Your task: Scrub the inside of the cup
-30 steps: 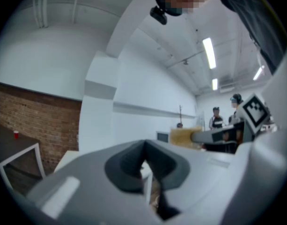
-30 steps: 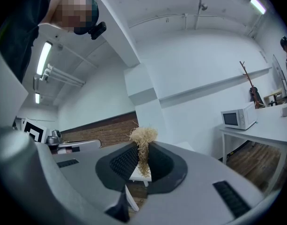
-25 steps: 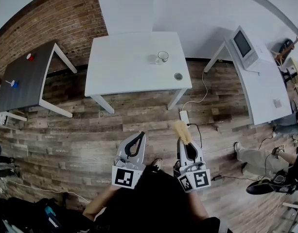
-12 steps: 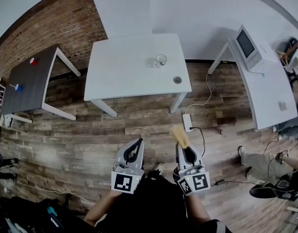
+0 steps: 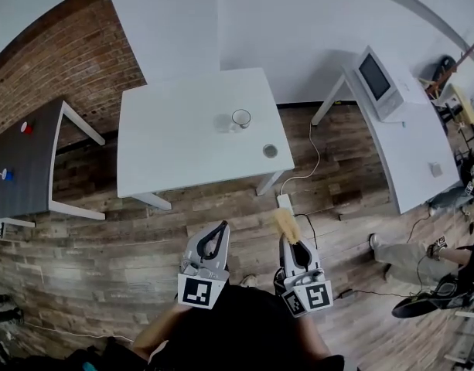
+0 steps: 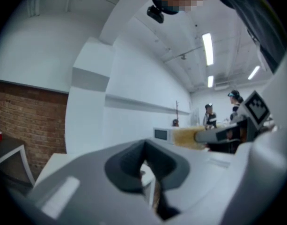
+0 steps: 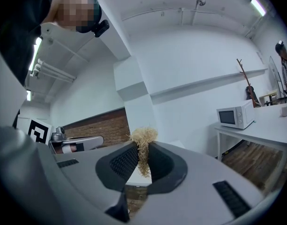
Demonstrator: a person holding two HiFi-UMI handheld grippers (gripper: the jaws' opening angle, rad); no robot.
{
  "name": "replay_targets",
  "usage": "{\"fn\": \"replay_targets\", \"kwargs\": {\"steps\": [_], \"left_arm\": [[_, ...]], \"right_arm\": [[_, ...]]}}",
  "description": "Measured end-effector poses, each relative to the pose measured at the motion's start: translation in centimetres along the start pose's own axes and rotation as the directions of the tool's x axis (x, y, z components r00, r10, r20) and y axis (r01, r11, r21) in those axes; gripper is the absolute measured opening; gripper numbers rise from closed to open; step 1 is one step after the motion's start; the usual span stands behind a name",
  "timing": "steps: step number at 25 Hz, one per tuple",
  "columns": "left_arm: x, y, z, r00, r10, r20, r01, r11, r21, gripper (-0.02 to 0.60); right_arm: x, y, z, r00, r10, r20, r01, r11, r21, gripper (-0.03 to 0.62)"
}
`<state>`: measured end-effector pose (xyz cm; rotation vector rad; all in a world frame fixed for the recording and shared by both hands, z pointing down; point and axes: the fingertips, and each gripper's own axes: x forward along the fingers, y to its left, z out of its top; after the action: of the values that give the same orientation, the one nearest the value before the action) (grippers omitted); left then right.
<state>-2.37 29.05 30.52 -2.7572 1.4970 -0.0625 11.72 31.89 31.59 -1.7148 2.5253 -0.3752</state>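
White furniture dominates: one white table (image 5: 175, 137) ahead, one side table (image 5: 414, 145) at right bearing a microwave (image 5: 380, 79), plus one dark table (image 5: 24, 168) at left. One glass cup (image 5: 240, 118) stands upright, mouth up, on the white table, well apart from both grippers. The right gripper (image 5: 293, 244) clamps one tan fibre scrubber (image 5: 287, 224), its tuft pointing forward beyond the jaws. The left gripper (image 5: 221, 229) is closed, empty.
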Motion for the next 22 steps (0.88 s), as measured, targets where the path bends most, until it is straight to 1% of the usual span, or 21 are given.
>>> {"fn": "replay_targets", "kwargs": {"steps": [4,8,11,14,17,20,22], "left_arm": [[2.8,3.6,0.0,0.999,-0.046,-0.002,0.046,0.999,0.025,0.003],[4.6,6.1,-0.2,0.995,-0.094,-0.015,0.095,0.994,0.059,0.003],[5.9,7.7,-0.5,0.993,-0.113,-0.021,0.114,0.991,0.068,0.003],[7.5,9.0,-1.1,0.993,-0.116,-0.034,0.118,0.990,0.072,0.003],[9.2,9.3,-1.7,0.994,-0.099,-0.046,0.101,0.994,0.034,0.003],[11.8,8.9,-2.7,0.994,-0.079,-0.076,0.076,0.996,-0.041,0.003],[13.7,8.6,-3.1,0.993,-0.072,-0.089,0.067,0.996,-0.051,0.003]], "right_arm": [[4.6,0.7,1.3,0.999,-0.014,0.030,0.013,1.000,0.003,0.038],[8.2,1.2,1.6,0.999,-0.040,0.017,0.041,0.999,-0.017,0.038],[10.3,1.1,2.1,0.999,-0.053,0.011,0.053,0.998,-0.028,0.038],[12.1,0.5,2.5,0.999,-0.055,0.001,0.055,0.998,-0.027,0.038],[13.8,-0.8,3.0,0.999,-0.043,0.003,0.043,0.999,-0.008,0.039],[15.7,-2.9,3.4,1.000,-0.023,0.001,0.023,0.999,-0.042,0.038],[17.1,-4.2,3.7,1.000,0.008,0.002,-0.008,0.999,-0.053,0.039]]}}
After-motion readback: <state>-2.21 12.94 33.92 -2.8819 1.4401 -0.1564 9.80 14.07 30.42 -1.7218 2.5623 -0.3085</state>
